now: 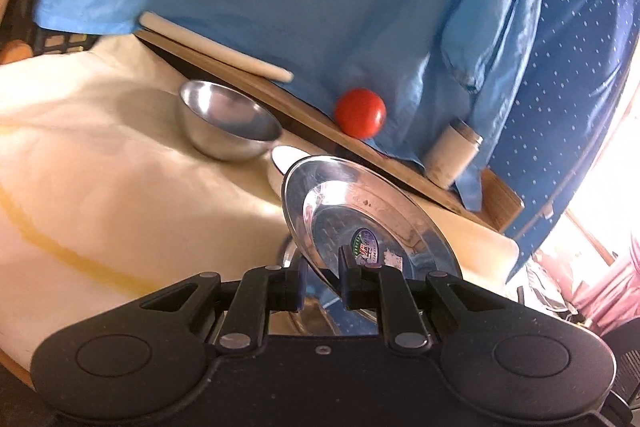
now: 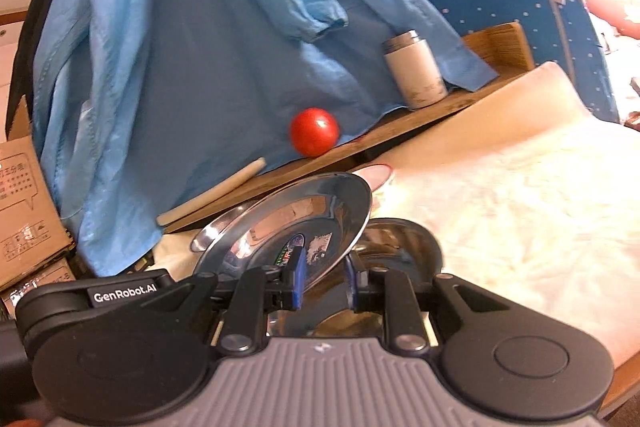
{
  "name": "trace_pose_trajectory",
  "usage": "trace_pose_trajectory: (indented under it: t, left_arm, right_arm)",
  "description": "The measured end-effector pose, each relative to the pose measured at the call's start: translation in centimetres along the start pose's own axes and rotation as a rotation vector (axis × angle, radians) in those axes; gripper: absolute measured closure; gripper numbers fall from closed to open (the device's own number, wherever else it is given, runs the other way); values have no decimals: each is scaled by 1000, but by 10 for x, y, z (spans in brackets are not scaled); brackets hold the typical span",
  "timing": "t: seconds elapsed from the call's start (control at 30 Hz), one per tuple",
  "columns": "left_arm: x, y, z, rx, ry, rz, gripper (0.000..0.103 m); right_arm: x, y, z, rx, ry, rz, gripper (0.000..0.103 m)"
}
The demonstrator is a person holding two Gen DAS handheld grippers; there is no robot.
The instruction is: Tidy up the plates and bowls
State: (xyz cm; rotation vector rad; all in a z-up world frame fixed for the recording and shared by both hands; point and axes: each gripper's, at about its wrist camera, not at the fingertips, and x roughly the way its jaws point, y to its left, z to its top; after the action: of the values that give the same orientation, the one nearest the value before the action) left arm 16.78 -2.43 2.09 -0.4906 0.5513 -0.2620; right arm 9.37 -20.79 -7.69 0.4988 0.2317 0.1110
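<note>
My left gripper (image 1: 322,281) is shut on the rim of a steel plate (image 1: 372,215) with a sticker, held tilted above the cream cloth. A steel bowl (image 1: 228,121) stands on the cloth to the left, and a white dish (image 1: 286,157) peeks out behind the plate. My right gripper (image 2: 326,285) is shut on the rim of a steel plate (image 2: 296,227) with a sticker, held tilted. A second steel dish (image 2: 404,243) lies under and right of it. Another steel rim (image 2: 218,227) shows at left.
A wooden shelf (image 2: 400,131) runs along the back with a red tomato (image 2: 315,131), a white flask (image 2: 416,73) and a white stick (image 2: 212,193). Blue cloth (image 2: 200,47) hangs behind. Cardboard boxes (image 2: 24,195) stand at left.
</note>
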Motion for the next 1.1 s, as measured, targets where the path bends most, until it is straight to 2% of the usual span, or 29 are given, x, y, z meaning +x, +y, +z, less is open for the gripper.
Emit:
trace_pose_trajectory:
  t: [0.37,1.1]
  left_arm:
    - [14,-11,-9,30,49,-7,86]
    - [16,-8,-13,30,98,16,85]
  right_arm:
    - [-4,-21,-2,31,17,-29,80]
    - [-5,-23,-6,25,71,-34,79]
